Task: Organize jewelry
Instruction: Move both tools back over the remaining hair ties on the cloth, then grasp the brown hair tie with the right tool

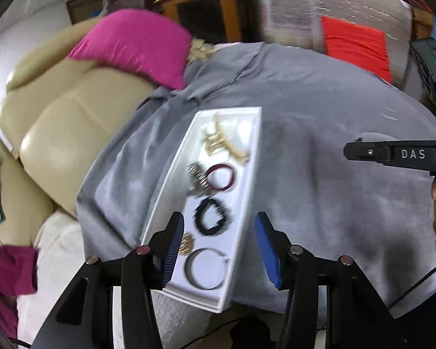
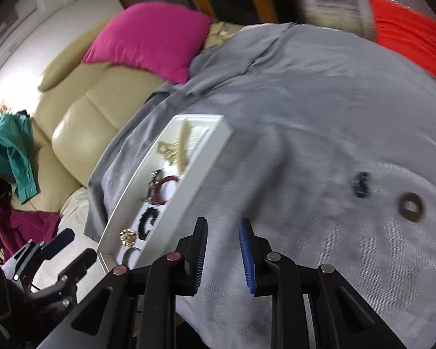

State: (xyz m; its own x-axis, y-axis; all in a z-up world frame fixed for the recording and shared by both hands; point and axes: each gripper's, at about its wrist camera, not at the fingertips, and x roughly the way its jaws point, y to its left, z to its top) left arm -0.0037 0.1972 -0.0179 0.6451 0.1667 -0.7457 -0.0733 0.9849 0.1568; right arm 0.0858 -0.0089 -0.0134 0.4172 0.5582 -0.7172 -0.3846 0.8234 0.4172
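The left gripper (image 1: 218, 250) stands half open and empty over the white tray (image 1: 171, 203). The right gripper (image 2: 222, 258), jaws narrowly apart, holds nothing above the grey cloth (image 2: 319, 101). A black hair tie (image 2: 362, 184) and brown ring (image 2: 410, 206) lie loose there (well apart from the tray). Risk: the soft cloth bunches under a pinch, so the pads could catch fabric, or the tray could tip.

Home living room; beige sofa (image 2: 81, 122); pink cushion (image 2: 151, 40)
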